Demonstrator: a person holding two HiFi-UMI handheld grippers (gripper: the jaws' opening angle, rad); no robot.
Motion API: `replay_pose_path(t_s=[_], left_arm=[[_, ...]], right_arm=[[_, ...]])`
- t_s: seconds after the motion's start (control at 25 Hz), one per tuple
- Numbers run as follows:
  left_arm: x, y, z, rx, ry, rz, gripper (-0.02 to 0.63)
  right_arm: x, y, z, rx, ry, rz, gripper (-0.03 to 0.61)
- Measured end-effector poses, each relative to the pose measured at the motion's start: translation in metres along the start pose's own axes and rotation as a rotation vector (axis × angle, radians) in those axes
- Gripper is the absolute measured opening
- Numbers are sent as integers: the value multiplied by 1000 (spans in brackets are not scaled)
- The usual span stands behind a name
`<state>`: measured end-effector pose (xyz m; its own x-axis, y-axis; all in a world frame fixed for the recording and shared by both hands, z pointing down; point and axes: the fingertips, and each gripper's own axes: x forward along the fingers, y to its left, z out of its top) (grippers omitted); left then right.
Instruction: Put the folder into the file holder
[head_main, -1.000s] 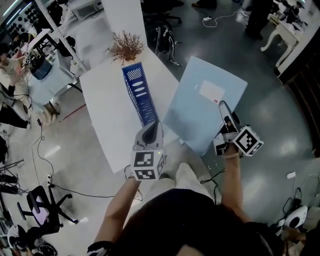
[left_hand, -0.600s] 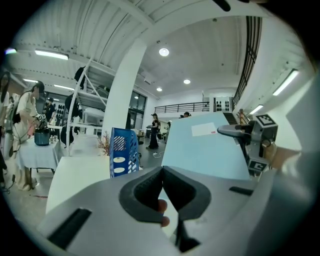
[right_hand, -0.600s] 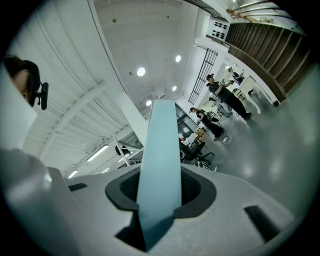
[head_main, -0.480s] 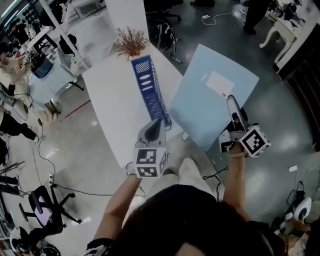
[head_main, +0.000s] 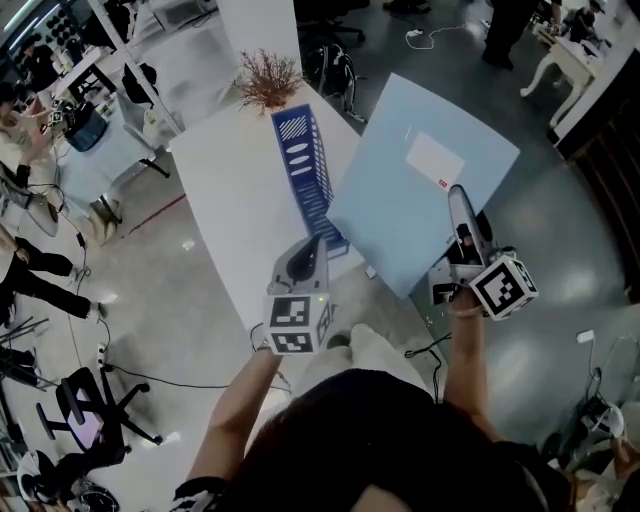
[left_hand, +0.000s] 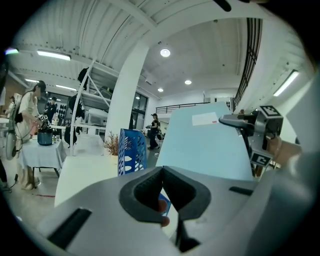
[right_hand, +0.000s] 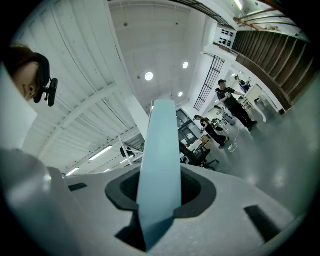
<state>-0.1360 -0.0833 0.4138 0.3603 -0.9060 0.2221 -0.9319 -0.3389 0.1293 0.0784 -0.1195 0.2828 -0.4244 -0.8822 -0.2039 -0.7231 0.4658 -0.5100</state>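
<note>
A large light-blue folder (head_main: 410, 185) with a white label hangs tilted in the air, right of the table; my right gripper (head_main: 458, 205) is shut on its near right edge. Seen from the right gripper view, the folder (right_hand: 160, 150) stands edge-on between the jaws. The blue perforated file holder (head_main: 308, 180) stands on the white table (head_main: 225, 200), and the folder's left edge overlaps its near end. My left gripper (head_main: 316, 245) hovers at the holder's near end, fingertips together, nothing seen between them. The left gripper view shows the holder (left_hand: 131, 152) ahead and the folder (left_hand: 205, 145) to the right.
A dried brown plant (head_main: 268, 80) stands at the table's far end behind the holder. Office tables with people fill the left side, and a black chair (head_main: 90, 410) sits on the floor at lower left. Grey floor with cables lies right of the table.
The right gripper has risen and carried the folder left, so its edge now overlaps the holder's near end. The left gripper stays by the holder's near end.
</note>
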Motion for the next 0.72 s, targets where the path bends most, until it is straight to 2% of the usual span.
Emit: replay_pose_path(t_s=[0.16,0.72], left_arm=[[-4,4,2,-8,-9,22,5],[-16,20,-2,-26,-6,81,5]], right_arm=[[4,6,-9,-2,4,-27,138],[27,47,-33,-149,25,31,138]])
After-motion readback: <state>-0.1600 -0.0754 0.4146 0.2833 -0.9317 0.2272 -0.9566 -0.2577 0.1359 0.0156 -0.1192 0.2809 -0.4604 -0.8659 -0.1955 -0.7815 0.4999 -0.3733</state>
